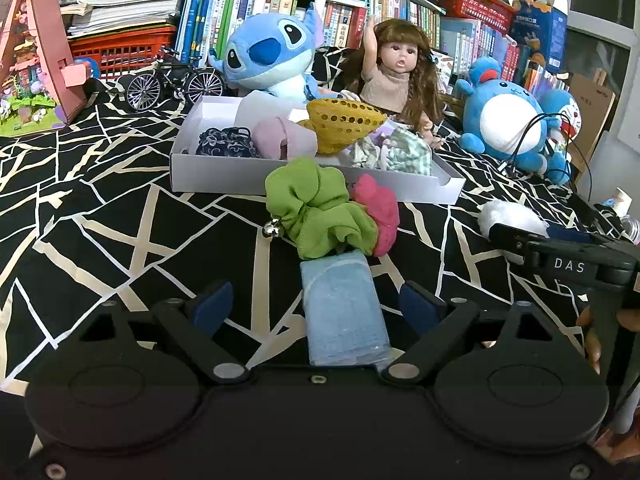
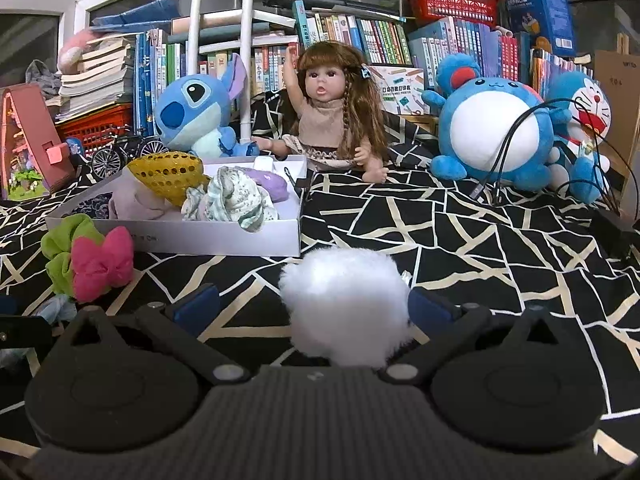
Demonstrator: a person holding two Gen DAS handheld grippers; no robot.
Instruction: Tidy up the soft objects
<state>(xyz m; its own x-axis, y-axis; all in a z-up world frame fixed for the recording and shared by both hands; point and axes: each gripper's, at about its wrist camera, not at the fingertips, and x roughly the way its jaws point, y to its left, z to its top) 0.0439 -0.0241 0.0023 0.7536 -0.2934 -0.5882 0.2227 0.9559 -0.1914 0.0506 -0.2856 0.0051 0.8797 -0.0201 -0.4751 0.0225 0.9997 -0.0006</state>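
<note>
Left wrist view: left gripper (image 1: 316,307) fingers spread wide, folded light-blue cloth (image 1: 343,312) lying between them, pads not pressing it. Just past it, a green ruffled scrunchie (image 1: 316,212) with a small bell and a pink fabric bow (image 1: 380,212) touch each other on the black bedspread with cream lines (image 1: 100,216), in front of the shallow white cardboard box (image 1: 256,174) holding more soft pieces. Right gripper (image 1: 560,256) enters from the right, beside a white fluffy pompom (image 1: 508,216).

Right wrist view: right gripper (image 2: 314,308) fingers apart, pompom (image 2: 344,304) between them; the right pad touches it, the left stands clear. Box (image 2: 224,236) ahead-left.
</note>
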